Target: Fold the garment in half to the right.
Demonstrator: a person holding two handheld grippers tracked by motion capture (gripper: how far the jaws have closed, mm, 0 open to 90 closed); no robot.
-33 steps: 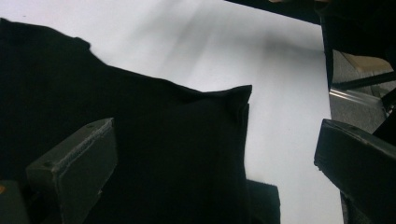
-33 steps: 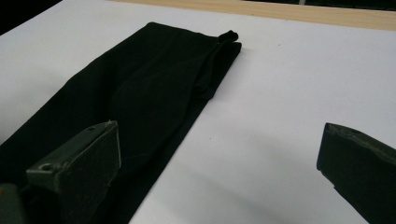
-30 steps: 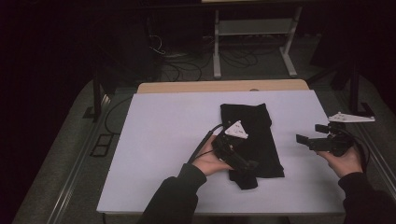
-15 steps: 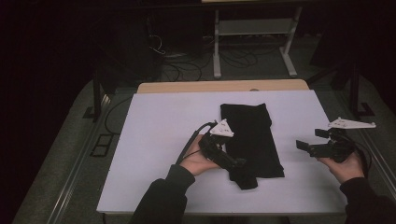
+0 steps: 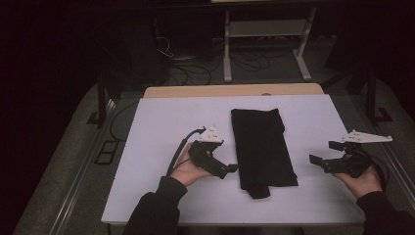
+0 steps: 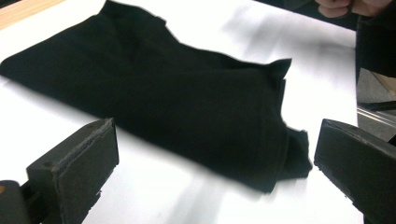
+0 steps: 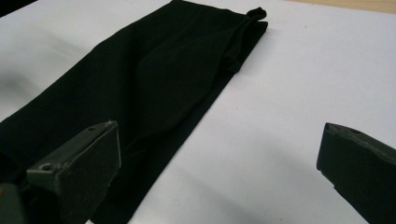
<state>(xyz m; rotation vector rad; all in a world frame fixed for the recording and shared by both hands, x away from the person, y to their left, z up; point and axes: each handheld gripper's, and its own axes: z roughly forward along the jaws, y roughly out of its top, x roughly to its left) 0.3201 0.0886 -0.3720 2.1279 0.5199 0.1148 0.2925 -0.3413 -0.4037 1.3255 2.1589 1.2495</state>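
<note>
matte white table (image 5: 161, 122) | folded black cloth (image 5: 262, 144), soft oblong | left gripper (image 5: 230, 169) released | right gripper (image 5: 320, 152) released

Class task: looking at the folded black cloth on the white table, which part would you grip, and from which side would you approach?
Grip the near-left corner of the cloth, where a small flap juts past the fold. Come in low from the left with the left tool, already beside that edge with jaws open. The rest lies flat on the table, offering little to pinch.

Room dim, white table (image 5: 161, 127) lit from above; left gripper view motion-blurred, black cloth (image 6: 177, 98) detail lost
</note>
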